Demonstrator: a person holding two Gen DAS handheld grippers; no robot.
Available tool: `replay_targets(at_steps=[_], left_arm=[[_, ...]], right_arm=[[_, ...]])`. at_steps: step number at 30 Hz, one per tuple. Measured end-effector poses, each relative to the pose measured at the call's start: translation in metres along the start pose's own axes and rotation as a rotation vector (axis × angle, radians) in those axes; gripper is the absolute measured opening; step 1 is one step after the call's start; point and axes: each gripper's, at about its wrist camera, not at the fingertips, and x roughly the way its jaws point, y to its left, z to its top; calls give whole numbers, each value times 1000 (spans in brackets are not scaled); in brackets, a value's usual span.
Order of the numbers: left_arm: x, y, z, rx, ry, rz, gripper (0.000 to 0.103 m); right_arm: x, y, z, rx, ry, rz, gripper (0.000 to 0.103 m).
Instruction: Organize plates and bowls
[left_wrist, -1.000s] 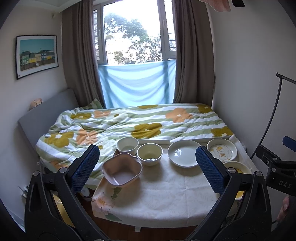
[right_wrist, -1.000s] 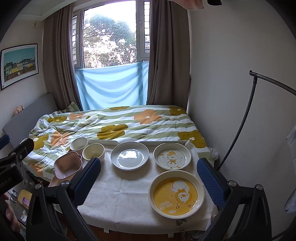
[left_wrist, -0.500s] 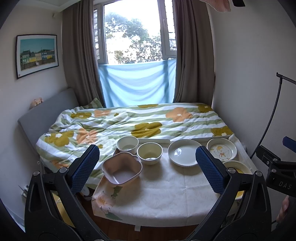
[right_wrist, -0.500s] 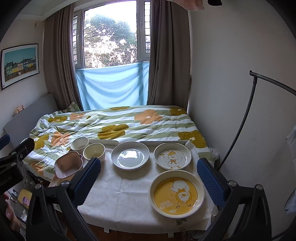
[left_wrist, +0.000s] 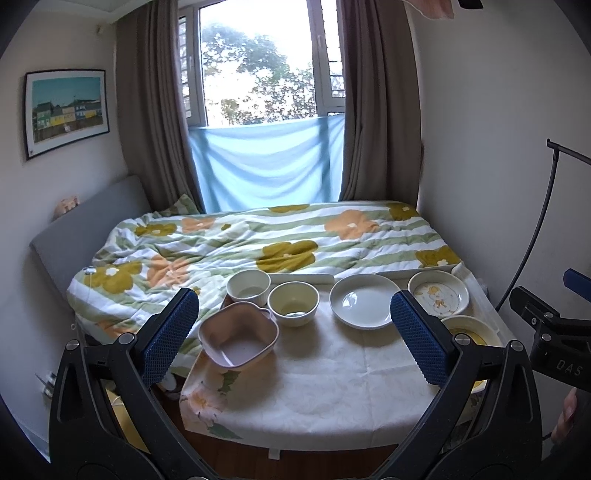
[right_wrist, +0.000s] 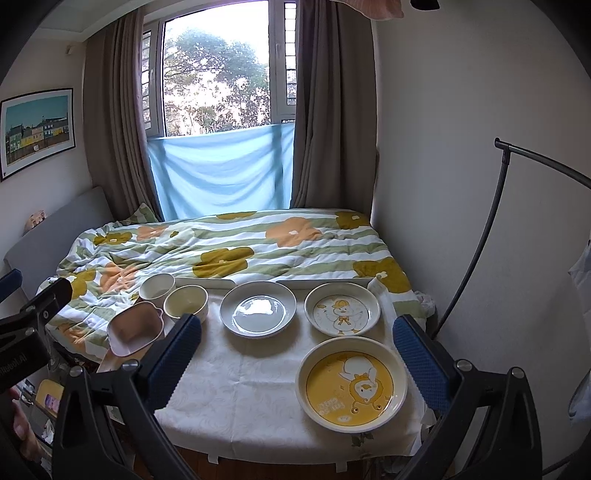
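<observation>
On the cloth-covered table (left_wrist: 314, 384) stand a pink squarish bowl (left_wrist: 238, 339), a white bowl (left_wrist: 248, 287), a cream bowl (left_wrist: 293, 303), a plain white plate (left_wrist: 364, 305), a white duck plate (left_wrist: 438, 294) and a yellow duck plate (right_wrist: 352, 384). My left gripper (left_wrist: 291, 336) is open and empty, held above the table's front, apart from the dishes. My right gripper (right_wrist: 295, 354) is open and empty, above the front right. The same dishes show in the right wrist view: pink bowl (right_wrist: 135, 328), cream bowl (right_wrist: 185, 302), white plate (right_wrist: 258, 308), duck plate (right_wrist: 341, 309).
A bed with a flowered quilt (left_wrist: 266, 243) lies right behind the table. A wall is on the right with a black curved stand (right_wrist: 491, 229). The window and curtains (right_wrist: 328, 110) are at the back. Clutter sits on the floor at the left (right_wrist: 48, 398).
Both views have shifted very slightly; the dishes stay in place and both grippers stay open.
</observation>
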Motion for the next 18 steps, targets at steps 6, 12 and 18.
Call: replay_targets(at_steps=[6, 12, 18], left_arm=[[20, -21, 7, 57, 49, -106, 103], [62, -68, 1, 138, 135, -338, 103], [123, -139, -27, 228, 301, -546, 103]], right_arm=[[2, -21, -3, 72, 36, -55, 103], [6, -59, -27, 164, 99, -163, 103], [30, -105, -64, 216, 214, -190, 103]])
